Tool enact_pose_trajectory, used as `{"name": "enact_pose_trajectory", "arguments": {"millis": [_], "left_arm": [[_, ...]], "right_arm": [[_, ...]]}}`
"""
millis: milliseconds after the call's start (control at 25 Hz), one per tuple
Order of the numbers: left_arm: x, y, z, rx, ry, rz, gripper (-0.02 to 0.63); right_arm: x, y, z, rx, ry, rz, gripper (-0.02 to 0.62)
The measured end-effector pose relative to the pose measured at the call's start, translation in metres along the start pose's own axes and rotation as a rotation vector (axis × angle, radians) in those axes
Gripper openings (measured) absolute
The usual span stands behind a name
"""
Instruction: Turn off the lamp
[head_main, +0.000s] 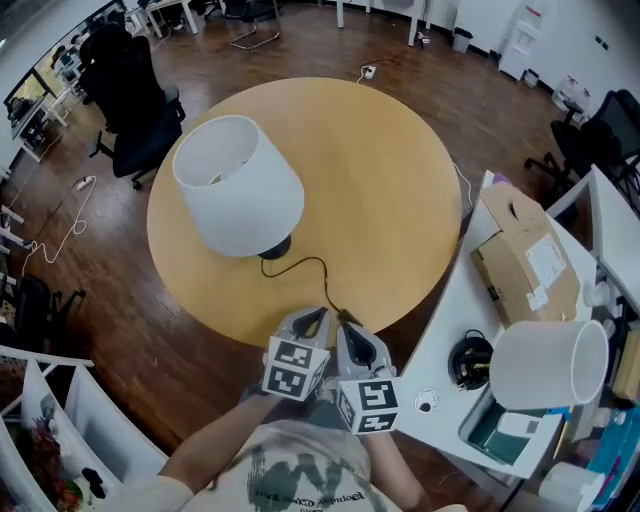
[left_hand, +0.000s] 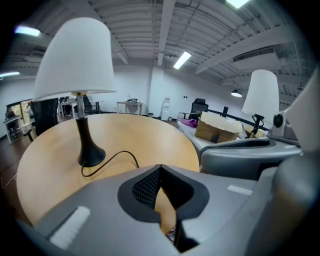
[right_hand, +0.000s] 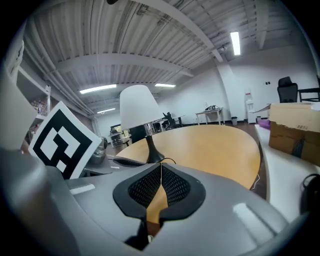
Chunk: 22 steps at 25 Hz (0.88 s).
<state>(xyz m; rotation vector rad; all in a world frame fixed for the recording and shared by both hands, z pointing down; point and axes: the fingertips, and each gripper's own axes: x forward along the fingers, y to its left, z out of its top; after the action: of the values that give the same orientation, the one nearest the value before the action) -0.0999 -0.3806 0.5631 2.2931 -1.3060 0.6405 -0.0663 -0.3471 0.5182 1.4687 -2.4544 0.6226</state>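
You hold the left gripper (head_main: 311, 322) and right gripper (head_main: 350, 334) side by side at the table's (head_main: 380, 180) near edge. Both sets of jaws are closed on nothing, right where the lamp's (head_main: 238, 185) cord (head_main: 305, 262) leads.

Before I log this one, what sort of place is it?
Probably an open-plan office: black office chair, round wooden table with a white-shaded lamp, and a cardboard box on a white desk alongside.

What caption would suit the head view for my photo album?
Left gripper and right gripper, both shut, side by side at the near edge of a round table bearing a white-shaded lamp.
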Motion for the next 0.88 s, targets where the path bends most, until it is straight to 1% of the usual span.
{"name": "enact_pose_trajectory", "arguments": {"millis": [160,320,480,640,880], "left_arm": [[-0.032,0.02,0.001,-0.053,-0.068,0.068,0.0],[-0.062,0.033,0.002,-0.085,-0.124,0.111,0.0],[-0.092,0.037,0.0,-0.111,-0.178,0.115,0.0],[-0.131,0.041,-0.008,-0.12,-0.235,0.121,0.0],[-0.192,0.031,-0.02,-0.119,-0.335,0.122,0.0]], "right_arm": [[0.008,0.032,0.005,-0.048,0.008,0.083,0.003],[0.006,0.062,0.01,-0.093,0.008,0.126,0.003],[-0.001,0.087,0.01,-0.12,-0.007,0.136,0.003],[-0.015,0.117,0.007,-0.133,-0.02,0.136,0.003],[-0.054,0.163,0.002,-0.16,-0.06,0.132,0.0]]}}
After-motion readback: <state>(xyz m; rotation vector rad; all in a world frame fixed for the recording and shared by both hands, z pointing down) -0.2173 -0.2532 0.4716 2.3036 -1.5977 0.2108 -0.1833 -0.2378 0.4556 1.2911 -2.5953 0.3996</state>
